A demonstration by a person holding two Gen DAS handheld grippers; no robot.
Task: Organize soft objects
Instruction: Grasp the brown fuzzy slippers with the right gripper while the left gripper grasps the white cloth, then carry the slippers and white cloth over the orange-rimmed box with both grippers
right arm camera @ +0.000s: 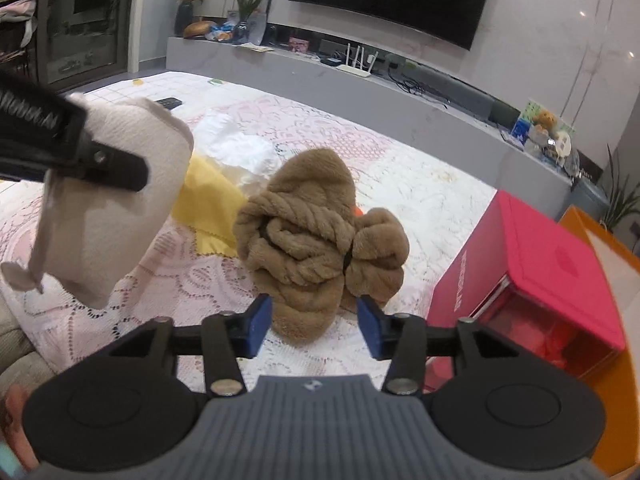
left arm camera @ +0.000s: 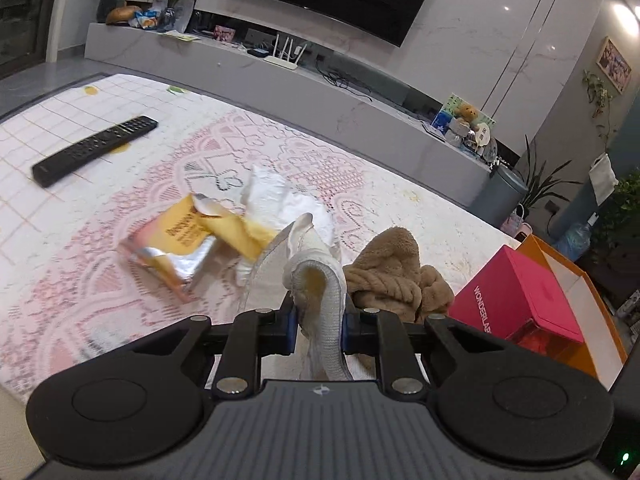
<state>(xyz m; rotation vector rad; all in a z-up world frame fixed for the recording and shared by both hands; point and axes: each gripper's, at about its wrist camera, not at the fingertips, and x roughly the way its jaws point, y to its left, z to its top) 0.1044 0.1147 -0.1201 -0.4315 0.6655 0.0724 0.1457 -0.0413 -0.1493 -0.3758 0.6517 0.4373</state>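
My left gripper (left arm camera: 319, 312) is shut on a white sock (left arm camera: 320, 280) and holds it above the lace-covered table (left arm camera: 80, 272). The sock also shows in the right wrist view (right arm camera: 116, 200), hanging at the left from the left gripper (right arm camera: 116, 168). My right gripper (right arm camera: 314, 326) is open, its blue pads on either side of the near end of a brown fuzzy hat (right arm camera: 312, 236) that lies on the table (right arm camera: 420, 200). The hat also shows in the left wrist view (left arm camera: 392, 268). A yellow cloth (right arm camera: 212, 204) and white crumpled fabric (right arm camera: 240, 148) lie behind.
A yellow snack packet (left arm camera: 180, 240) and white tissue (left arm camera: 276, 200) lie mid-table. A black remote (left arm camera: 94, 150) lies at the far left. A pink box (right arm camera: 540, 268) sits in an orange tray (right arm camera: 600, 240) at the right. A TV console (left arm camera: 320, 92) runs behind.
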